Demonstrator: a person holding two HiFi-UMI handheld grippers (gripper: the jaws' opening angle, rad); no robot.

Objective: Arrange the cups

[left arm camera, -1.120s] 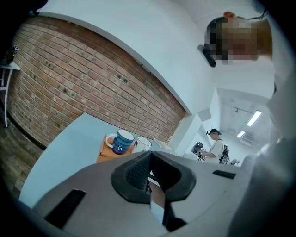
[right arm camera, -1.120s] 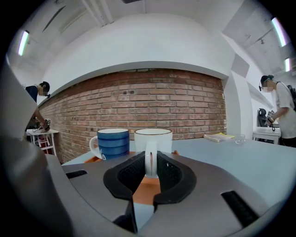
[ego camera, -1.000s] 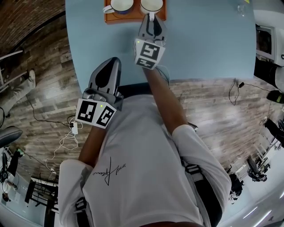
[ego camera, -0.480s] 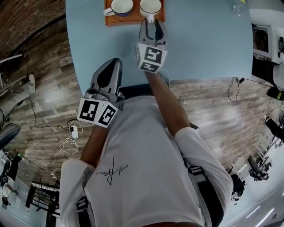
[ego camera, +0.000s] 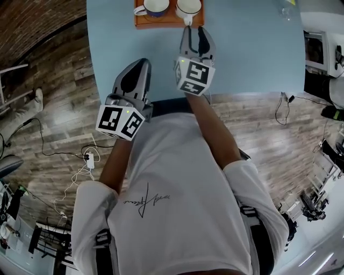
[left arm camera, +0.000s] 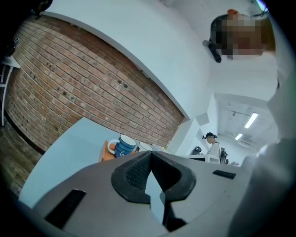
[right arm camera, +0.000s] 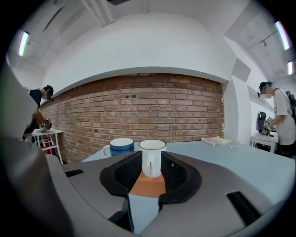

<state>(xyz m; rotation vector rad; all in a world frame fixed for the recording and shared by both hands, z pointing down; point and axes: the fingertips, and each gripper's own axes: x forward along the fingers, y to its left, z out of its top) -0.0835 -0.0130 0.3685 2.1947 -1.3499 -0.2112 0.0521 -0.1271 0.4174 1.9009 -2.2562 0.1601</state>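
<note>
Cups, two of them, stood side by side on an orange tray (ego camera: 169, 21) at the far edge of a pale blue table (ego camera: 252, 53). Beyond the table ran a long red brick wall (right arm camera: 152, 111). Wooden flooring (ego camera: 48, 102) lay around the near side, with loose cables (ego camera: 80, 169) trailing across it. A person in a white shirt (ego camera: 177, 204) leaned at the near edge, holding a gripper in each hand.

The left gripper (ego camera: 141, 63) hovered over the table's near edge, well short of the tray, its jaws pressed together with nothing between them. The right gripper (ego camera: 194, 31) pointed at the tray, its jaws spread wide and gripping nothing. The white cup (ego camera: 189, 6) stood just past its tips, handle turned toward it. The blue cup (ego camera: 155, 6) stood just left of the white one, its handle pointing left. Farther right on the table lay a thin booklet (right arm camera: 215, 140) and a small clear glass (right arm camera: 235, 146), well apart from the tray.

A second earlier the right gripper's jaws were narrower and reached the white cup's handle. Since then they had spread and drawn slightly back, while the left gripper, both cups and the tray kept their places.

Count: two cups, one tray, two grippers, one booklet, one glass
</note>
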